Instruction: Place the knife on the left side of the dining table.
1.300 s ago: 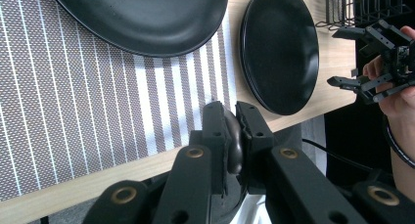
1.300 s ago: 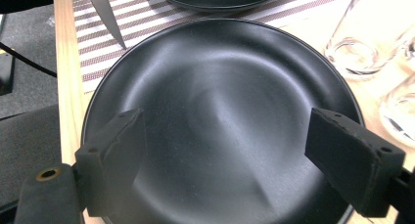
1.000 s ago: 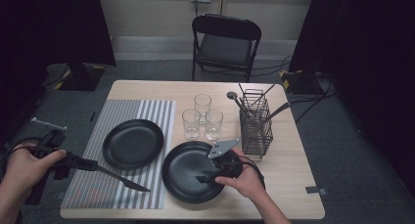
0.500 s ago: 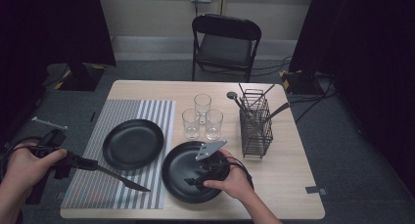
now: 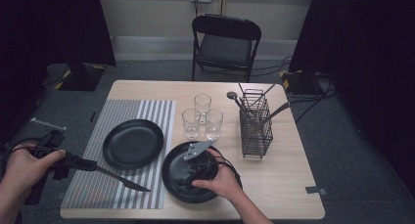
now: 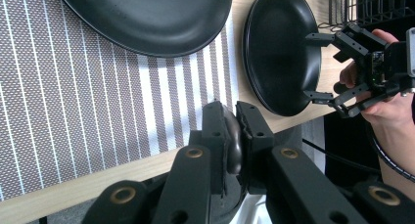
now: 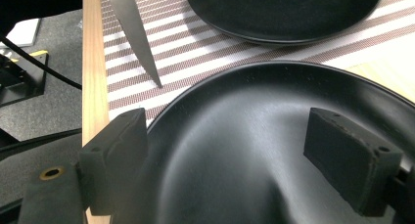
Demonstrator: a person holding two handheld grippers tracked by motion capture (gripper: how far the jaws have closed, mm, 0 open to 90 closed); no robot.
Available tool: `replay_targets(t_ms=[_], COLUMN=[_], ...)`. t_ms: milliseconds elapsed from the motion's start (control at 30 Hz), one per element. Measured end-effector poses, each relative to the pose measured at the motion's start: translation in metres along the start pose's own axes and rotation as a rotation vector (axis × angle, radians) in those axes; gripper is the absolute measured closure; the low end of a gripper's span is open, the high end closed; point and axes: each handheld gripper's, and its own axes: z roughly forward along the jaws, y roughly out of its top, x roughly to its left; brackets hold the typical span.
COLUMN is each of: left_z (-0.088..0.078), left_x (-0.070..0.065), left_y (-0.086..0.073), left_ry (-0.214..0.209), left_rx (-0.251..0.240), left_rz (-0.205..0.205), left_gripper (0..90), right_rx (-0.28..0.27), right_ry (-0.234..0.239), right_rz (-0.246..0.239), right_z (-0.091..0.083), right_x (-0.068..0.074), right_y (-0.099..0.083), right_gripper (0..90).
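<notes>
- The left gripper (image 5: 73, 160) sits past the table's left edge, its jaws clamped on the dark handle of a knife (image 5: 120, 178)
- The knife's blade reaches out over the striped placemat (image 5: 117, 194), tip pointing toward the near plate (image 5: 176, 185)
- The right gripper (image 5: 188, 177) hovers over the near plate, jaws wide apart with nothing between them; in the right gripper view the jaws straddle the plate's dark hollow (image 7: 235, 150)
- The near plate lies on bare wood just right of the placemat
- A second plate (image 5: 133, 143) rests on the placemat, well up from the blade
- Three glasses (image 5: 200, 119) and a wire utensil rack (image 5: 255, 131) stand behind
</notes>
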Motion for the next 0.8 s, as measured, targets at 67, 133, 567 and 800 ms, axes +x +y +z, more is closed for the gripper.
replay_targets(t_ms=[67,133,567,800], left_z=[0.000,-0.001,0.000,-0.001], left_x=[0.000,0.001,-0.003,-0.003], left_y=[0.000,0.000,0.001,0.001], left_ry=[0.000,0.011,0.015,0.027], left_rx=[0.004,0.006,0.011,0.012], left_rz=[0.000,0.008,0.021,0.035], left_gripper=[83.3,83.2,83.1,83.1], right_rx=[-0.002,0.001,0.005,0.005], right_ry=[0.007,0.010,0.038,0.052], right_rz=[-0.007,-0.008,-0.025,-0.024], right_z=[0.004,0.007,0.024,0.032], right_x=[0.001,0.002,0.010,0.013], right_y=[0.002,0.004,0.012,0.014], right_gripper=[16.0,16.0,16.4,16.5])
